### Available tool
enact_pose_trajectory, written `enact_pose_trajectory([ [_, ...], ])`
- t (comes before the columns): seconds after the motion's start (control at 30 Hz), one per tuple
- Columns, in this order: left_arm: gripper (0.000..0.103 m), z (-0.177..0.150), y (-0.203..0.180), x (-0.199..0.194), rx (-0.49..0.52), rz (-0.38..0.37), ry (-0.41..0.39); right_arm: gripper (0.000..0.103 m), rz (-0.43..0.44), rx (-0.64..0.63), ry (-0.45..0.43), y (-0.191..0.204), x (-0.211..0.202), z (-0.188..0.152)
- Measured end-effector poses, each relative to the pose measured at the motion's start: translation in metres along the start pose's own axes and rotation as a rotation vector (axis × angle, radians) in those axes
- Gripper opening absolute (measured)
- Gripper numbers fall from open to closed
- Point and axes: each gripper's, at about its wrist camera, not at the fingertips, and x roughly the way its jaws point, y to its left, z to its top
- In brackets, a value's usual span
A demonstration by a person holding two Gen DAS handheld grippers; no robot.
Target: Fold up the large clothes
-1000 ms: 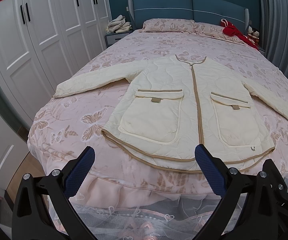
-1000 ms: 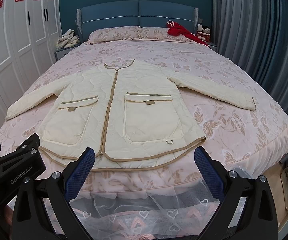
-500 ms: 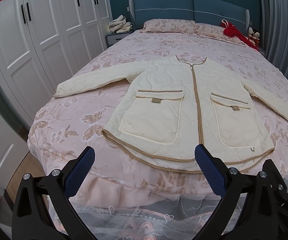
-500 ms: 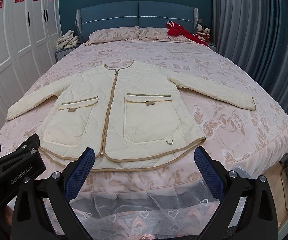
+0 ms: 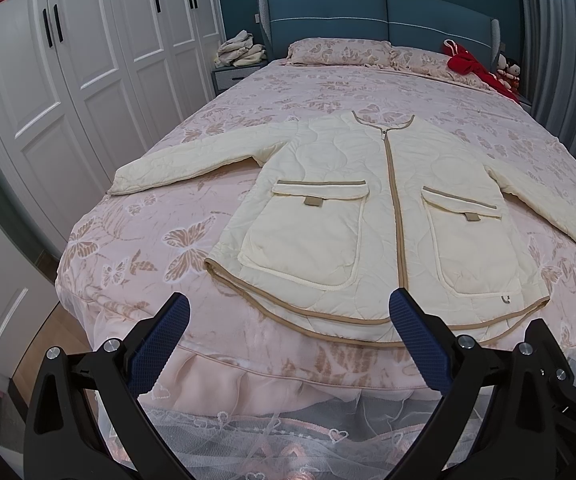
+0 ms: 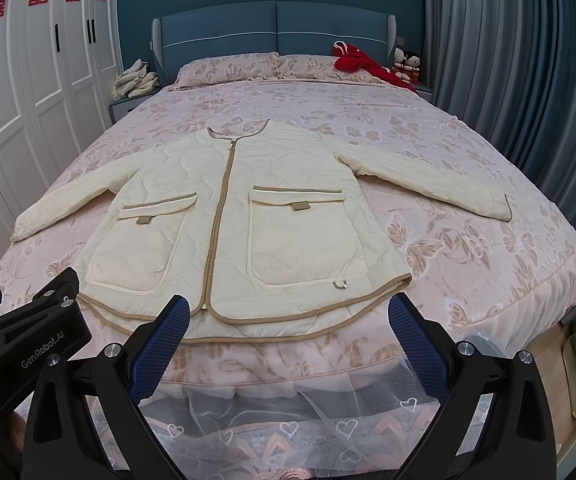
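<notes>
We are standing at the foot of the bed (image 5: 136, 240) and looking at a big cream jacket (image 5: 368, 208). It is lying flat on its back, zipped up, with its neck pointing away from us and its bottom edge close to us. Its long way is running straight from us toward the pillows, and both sleeves are sticking out to the sides.

Our left claw (image 5: 288, 340) is hanging just off the bed's end, wide open and holding nothing. Our right claw (image 6: 288, 340) is doing the same, wide open and empty too.

The left sleeve (image 5: 192, 160) is lying on the left claw's side, and the right sleeve (image 6: 428, 188) is lying on the right claw's side. We are thinking each claw should be reaching forward for its own sleeve.
</notes>
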Motion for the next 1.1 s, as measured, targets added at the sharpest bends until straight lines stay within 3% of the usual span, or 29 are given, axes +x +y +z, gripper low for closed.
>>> enact_pose_trajectory([
  [0.4, 0.097, 0.001, 0.004, 0.000, 0.001, 0.003, 0.008, 0.098, 0.002, -0.004, 0.008, 0.002, 0.002, 0.000],
  [0.7, 0.098, 0.004, -0.006, 0.021, 0.023, 0.009, 0.036, 0.098, 0.034, 0.016, 0.035, -0.007, 0.029, 0.002],
  [0.9, 0.098, 0.012, -0.010, 0.049, 0.021, 0.018, 0.075, 0.098, -0.007, 0.117, 0.067, -0.053, 0.062, 0.012],
  [1.1, 0.098, 0.029, -0.007, 0.082, -0.012, -0.017, 0.116, 0.098, -0.020, 0.317, 0.090, -0.154, 0.114, 0.035],
])
